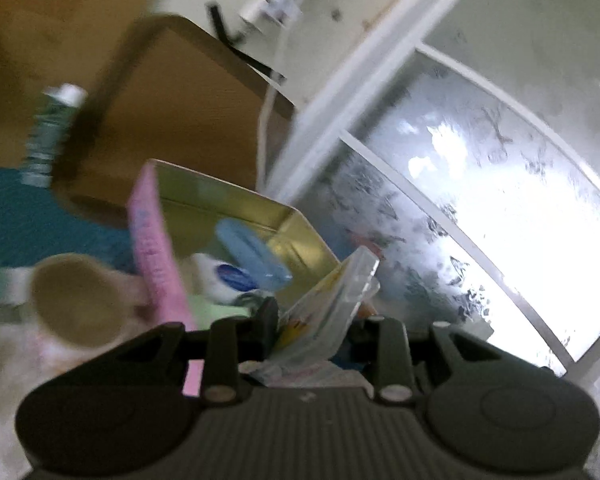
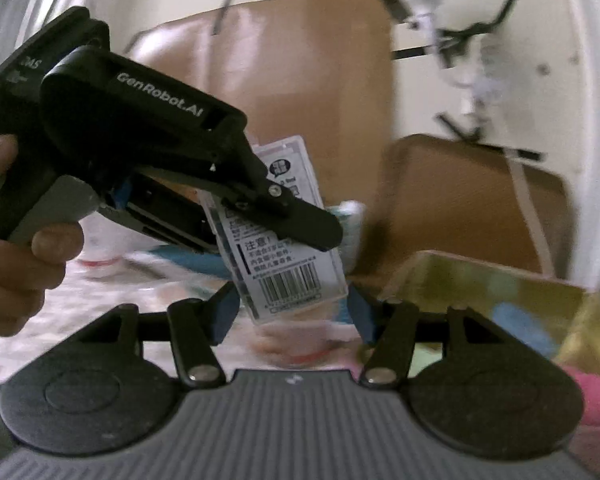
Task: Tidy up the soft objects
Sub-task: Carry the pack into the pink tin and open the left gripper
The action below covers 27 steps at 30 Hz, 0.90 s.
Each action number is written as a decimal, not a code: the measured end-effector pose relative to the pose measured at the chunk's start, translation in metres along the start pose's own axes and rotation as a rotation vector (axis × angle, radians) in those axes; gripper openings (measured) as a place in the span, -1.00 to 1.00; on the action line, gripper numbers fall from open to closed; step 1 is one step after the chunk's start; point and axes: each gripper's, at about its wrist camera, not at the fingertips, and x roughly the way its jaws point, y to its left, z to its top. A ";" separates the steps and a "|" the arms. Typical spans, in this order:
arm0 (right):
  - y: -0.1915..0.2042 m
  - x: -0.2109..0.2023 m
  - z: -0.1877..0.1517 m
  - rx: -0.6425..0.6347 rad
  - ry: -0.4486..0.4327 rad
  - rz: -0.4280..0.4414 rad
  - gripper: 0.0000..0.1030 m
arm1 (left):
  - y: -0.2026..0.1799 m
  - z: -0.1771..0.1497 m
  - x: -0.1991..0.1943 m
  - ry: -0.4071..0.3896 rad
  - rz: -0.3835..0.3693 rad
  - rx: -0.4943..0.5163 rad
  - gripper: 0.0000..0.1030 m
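The left gripper (image 2: 300, 220) pinches a clear packet (image 2: 288, 232) aloft, apparently bound for the gold tin (image 2: 480, 280), between the right gripper's (image 2: 292, 312) spread jaws.

A frosted window (image 1: 480, 168) is seen on the right, a brown cardboard box (image 1: 180, 112) beside a white-capped bottle (image 1: 52, 132).

Clear plastic packet (image 2: 284, 232) with barcode label hangs tilted, clamped above the table.
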 end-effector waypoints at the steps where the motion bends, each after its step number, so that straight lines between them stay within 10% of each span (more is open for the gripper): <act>1: -0.010 -0.002 -0.002 0.005 0.004 -0.027 0.19 | -0.002 0.002 0.014 0.018 -0.010 0.004 -0.43; 13: -0.076 0.043 -0.022 0.086 0.141 -0.210 0.21 | 0.010 0.021 0.107 0.087 0.142 0.019 -0.12; 27: -0.059 0.019 -0.022 0.214 0.051 -0.246 0.23 | 0.005 -0.001 0.034 -0.038 0.147 0.042 0.13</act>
